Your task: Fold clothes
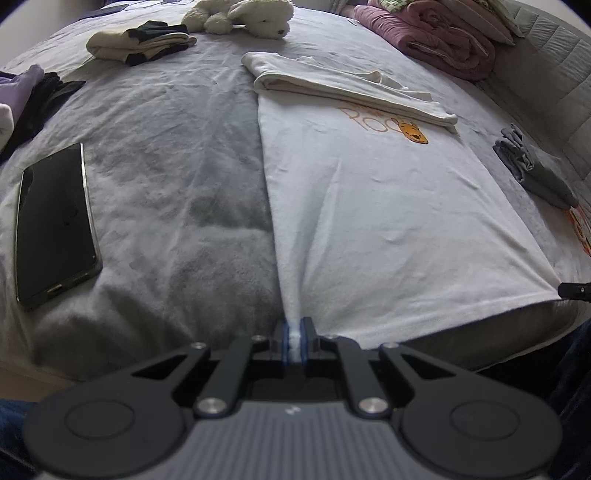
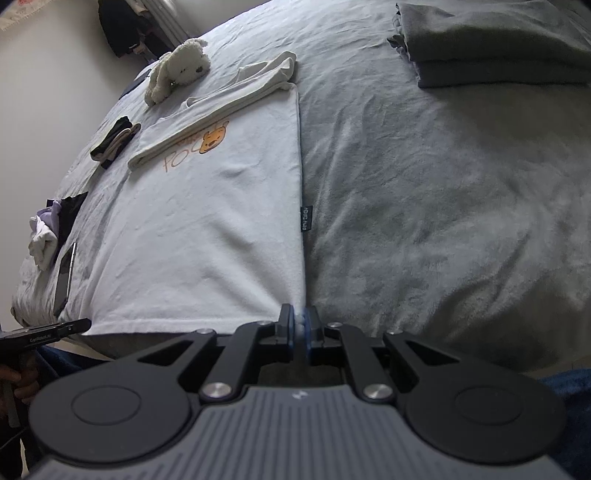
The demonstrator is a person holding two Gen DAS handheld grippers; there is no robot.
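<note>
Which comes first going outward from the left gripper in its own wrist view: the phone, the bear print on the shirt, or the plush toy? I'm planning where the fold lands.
From the left gripper:
1. Phone, at left.
2. Bear print, right of centre on the white shirt.
3. Plush toy, at the bed's far end.

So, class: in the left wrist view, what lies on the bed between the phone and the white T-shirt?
Nothing but bare grey blanket. The left wrist view shows it running uninterrupted from the phone to the white T-shirt.
</note>
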